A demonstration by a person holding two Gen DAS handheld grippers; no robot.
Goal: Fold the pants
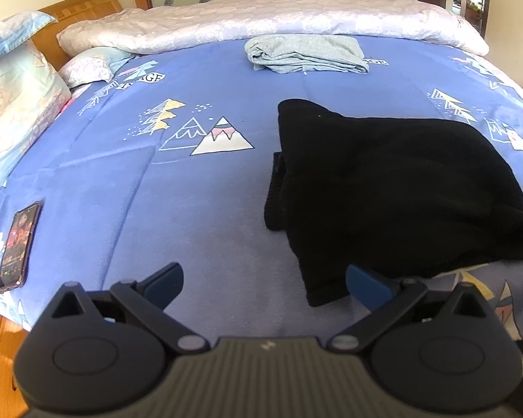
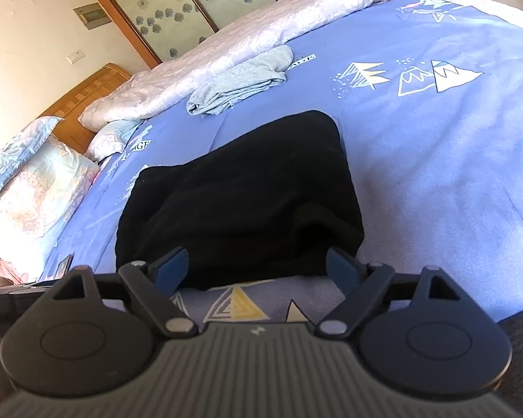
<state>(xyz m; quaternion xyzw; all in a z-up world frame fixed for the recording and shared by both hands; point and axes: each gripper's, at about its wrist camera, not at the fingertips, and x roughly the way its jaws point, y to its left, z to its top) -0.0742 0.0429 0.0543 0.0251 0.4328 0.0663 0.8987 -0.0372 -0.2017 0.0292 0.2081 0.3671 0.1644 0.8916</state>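
Sunlight is falling across a wide bed [image 1: 198,188] that is wearing a blue sheet printed with mountains. A pale quilt [image 1: 261,17] is lying bunched along its far side, and floral pillows [image 1: 14,104] are leaning against a wooden headboard [image 1: 83,3]. Behind, wood-framed frosted glass panels [image 2: 191,3] are standing against a cream wall [image 2: 31,35].

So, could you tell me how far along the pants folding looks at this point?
The black pants already lie in a compact, layered bundle on the blue bedsheet, so folding looks largely done. Nothing is in hand: the left gripper and right gripper are both open. Perhaps tidying the loose left edge remains.
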